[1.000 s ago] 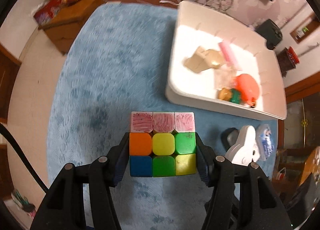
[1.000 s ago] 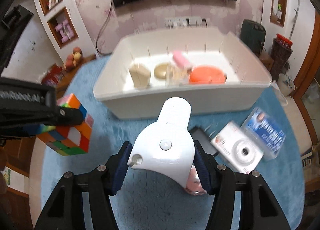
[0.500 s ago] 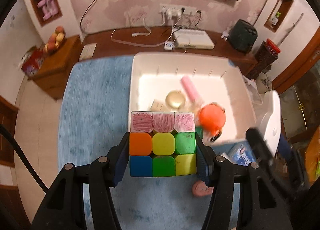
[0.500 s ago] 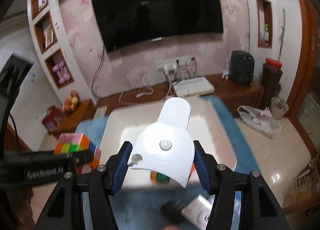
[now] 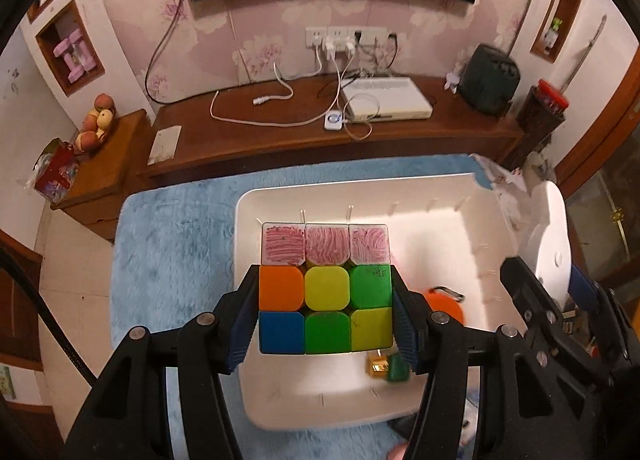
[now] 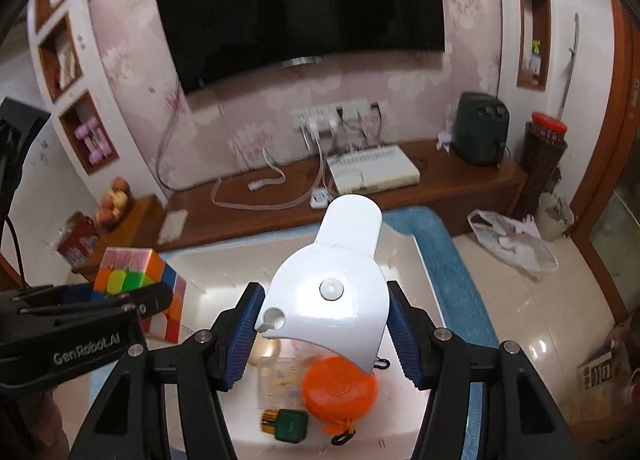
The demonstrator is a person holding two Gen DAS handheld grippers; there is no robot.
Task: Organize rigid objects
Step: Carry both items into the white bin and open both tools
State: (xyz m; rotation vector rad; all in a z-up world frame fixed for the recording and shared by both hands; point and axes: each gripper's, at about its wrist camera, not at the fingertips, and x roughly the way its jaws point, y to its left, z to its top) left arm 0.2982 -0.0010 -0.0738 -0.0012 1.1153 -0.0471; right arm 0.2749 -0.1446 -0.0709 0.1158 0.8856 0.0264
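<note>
My left gripper [image 5: 325,310] is shut on a multicoloured puzzle cube [image 5: 325,288] and holds it above the white bin [image 5: 440,188]. The cube also shows in the right wrist view [image 6: 138,280], at the left. My right gripper [image 6: 322,334] is shut on a white plastic holder [image 6: 332,292] and holds it above the same bin [image 6: 224,264]. The holder also shows at the right of the left wrist view [image 5: 550,244]. In the bin lie an orange round case [image 6: 340,386], a small green bottle [image 6: 286,425] and a clear packet [image 6: 278,380].
The bin sits on a blue rug [image 5: 168,260]. Behind it runs a low wooden shelf [image 5: 320,132] with cables and a white box [image 5: 386,98]. A side table with fruit [image 5: 98,124] stands at the left. A white bag [image 6: 514,238] lies on the tiled floor at the right.
Both grippers have moved from beside the bin to above it, each still holding its object. The cube now hangs over the bin's left part, and the holder over its right part.
</note>
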